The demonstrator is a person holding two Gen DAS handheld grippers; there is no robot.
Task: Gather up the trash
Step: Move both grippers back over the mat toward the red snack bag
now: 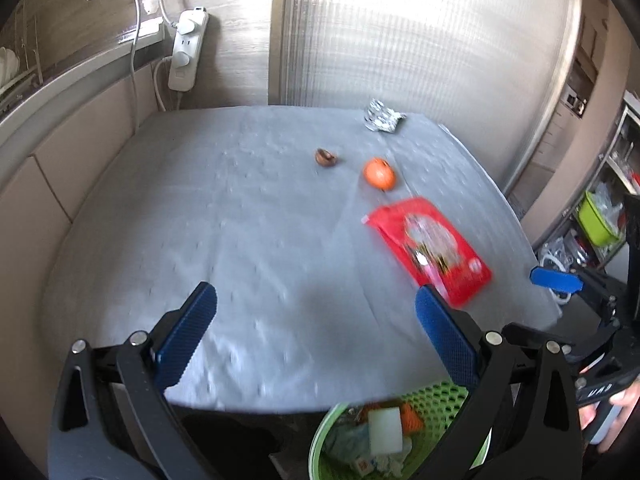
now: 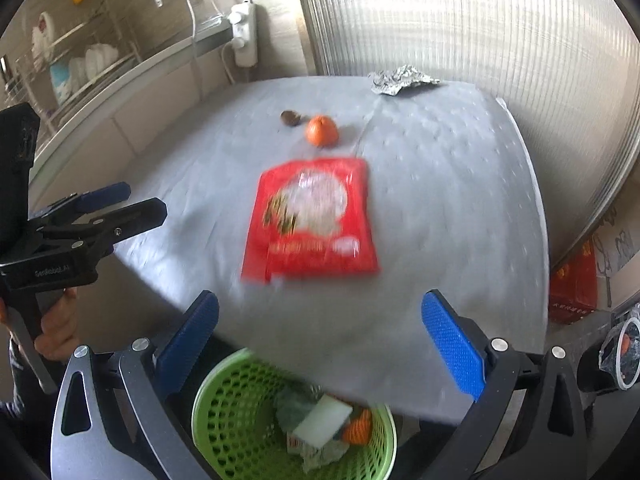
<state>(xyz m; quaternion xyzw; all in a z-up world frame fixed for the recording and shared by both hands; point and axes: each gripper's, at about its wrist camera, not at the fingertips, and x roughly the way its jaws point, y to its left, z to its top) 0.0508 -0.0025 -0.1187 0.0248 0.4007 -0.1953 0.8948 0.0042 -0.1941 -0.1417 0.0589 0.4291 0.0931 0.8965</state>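
Note:
A red snack packet [image 1: 430,246] [image 2: 314,218] lies flat on the grey table [image 1: 224,216] [image 2: 440,208]. Behind it sit an orange peel [image 1: 380,173] [image 2: 322,130], a brown nut shell [image 1: 327,157] [image 2: 290,117] and crumpled foil [image 1: 382,117] [image 2: 400,79]. A green mesh basket [image 1: 436,394] [image 2: 236,404] holding several scraps stands below the table's front edge. My left gripper [image 1: 316,320] is open and empty above the near table. My right gripper [image 2: 320,328] is open and empty just before the packet, over the basket.
A white power strip [image 1: 188,50] [image 2: 245,34] hangs on the back wall. A ribbed translucent panel [image 1: 420,32] stands behind the table. Shelves with a green tub [image 1: 598,220] are at the right. A dish rack [image 2: 80,64] is at the left.

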